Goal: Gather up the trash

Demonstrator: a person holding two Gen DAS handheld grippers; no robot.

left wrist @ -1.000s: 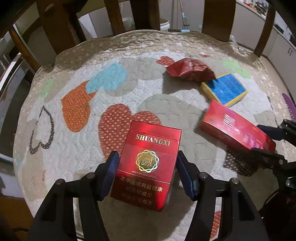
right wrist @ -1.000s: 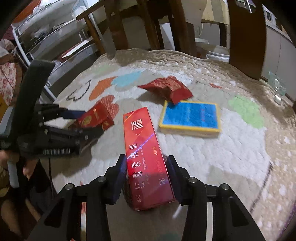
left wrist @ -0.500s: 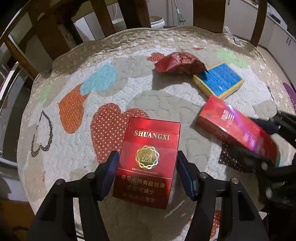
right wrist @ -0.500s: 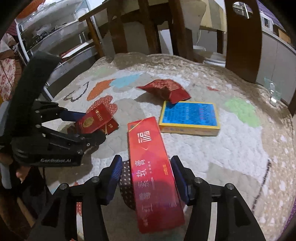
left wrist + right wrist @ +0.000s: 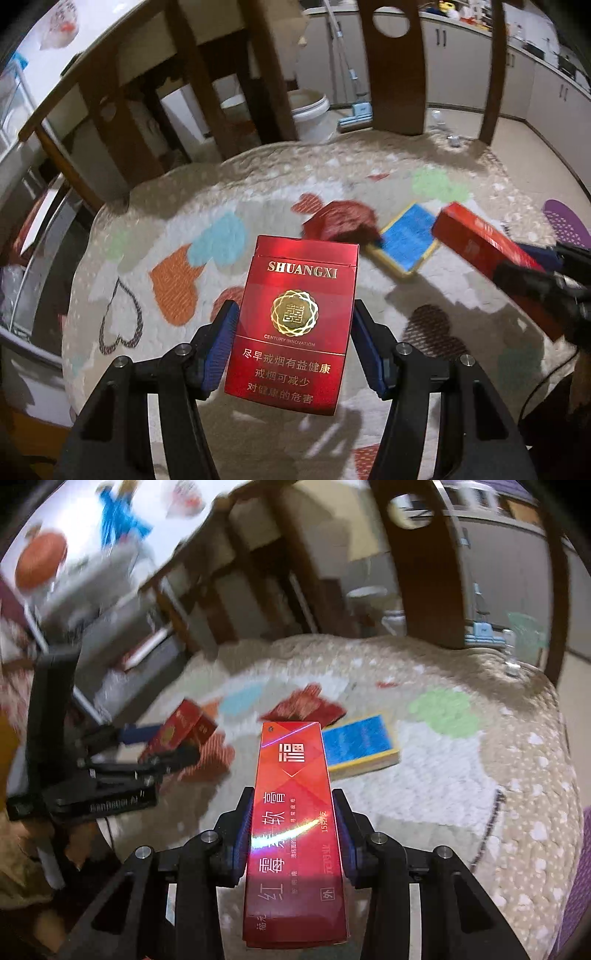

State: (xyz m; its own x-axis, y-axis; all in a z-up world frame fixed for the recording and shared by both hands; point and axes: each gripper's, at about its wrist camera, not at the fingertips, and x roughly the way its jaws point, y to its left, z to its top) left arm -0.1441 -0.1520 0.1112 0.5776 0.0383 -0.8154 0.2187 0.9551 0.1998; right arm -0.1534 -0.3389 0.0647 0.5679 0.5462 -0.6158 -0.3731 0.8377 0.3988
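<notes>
My left gripper is shut on a red Shuangxi cigarette pack and holds it clear above the quilted heart-pattern cushion. My right gripper is shut on a long red cigarette carton, also lifted; the carton shows in the left wrist view at the right. A crumpled red wrapper and a blue box with a yellow rim lie on the cushion. The left gripper and its pack show at the left of the right wrist view.
Dark wooden chair backs and legs stand behind the cushion. A white bucket and a mop are on the floor beyond. A metal rack stands at the left.
Both grippers have risen with their loads: the pack and the carton left the cushion and the views tilted up toward the room. The wrapper and blue box stayed put.
</notes>
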